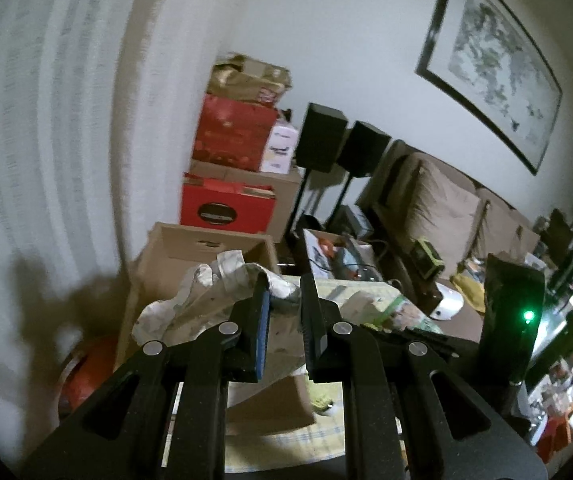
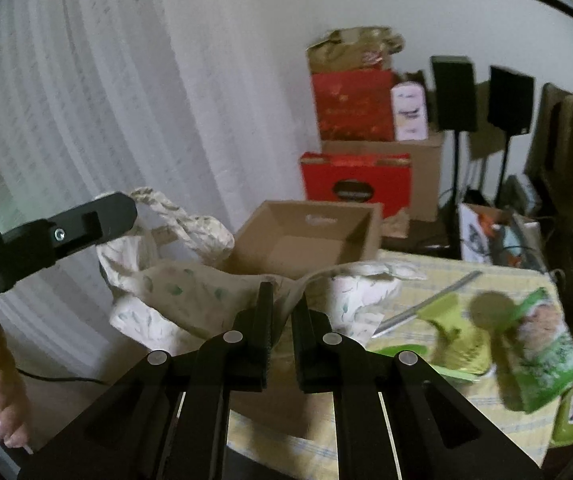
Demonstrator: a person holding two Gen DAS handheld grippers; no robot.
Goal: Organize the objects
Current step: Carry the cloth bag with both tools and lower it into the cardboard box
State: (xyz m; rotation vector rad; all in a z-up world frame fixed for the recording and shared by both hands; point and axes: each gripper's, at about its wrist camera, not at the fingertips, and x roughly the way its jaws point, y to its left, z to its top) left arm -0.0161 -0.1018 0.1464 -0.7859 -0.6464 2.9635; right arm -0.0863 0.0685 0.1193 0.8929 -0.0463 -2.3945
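Observation:
A crumpled white cloth bag (image 2: pixel 174 296) printed with small green leaves hangs between my two grippers, above the table. My right gripper (image 2: pixel 284 300) is shut on a fold of its rim. In the left wrist view my left gripper (image 1: pixel 285 294) is shut on another bunch of the same cloth bag (image 1: pixel 206 304). From the right wrist view that left gripper (image 2: pixel 124 210) enters from the left edge, with the bag's twisted handle at its tip. Just behind the bag stands an open, empty cardboard box (image 2: pixel 306 236), which also shows in the left wrist view (image 1: pixel 206 246).
The table's yellow checked cloth (image 2: pixel 486 420) carries a green snack bag (image 2: pixel 542 352) and a green-handled blade (image 2: pixel 430 308). Red and brown boxes (image 2: pixel 356 184) are stacked against the wall beside two black speakers (image 2: pixel 454 92). A white curtain (image 2: pixel 66 120) hangs on the left.

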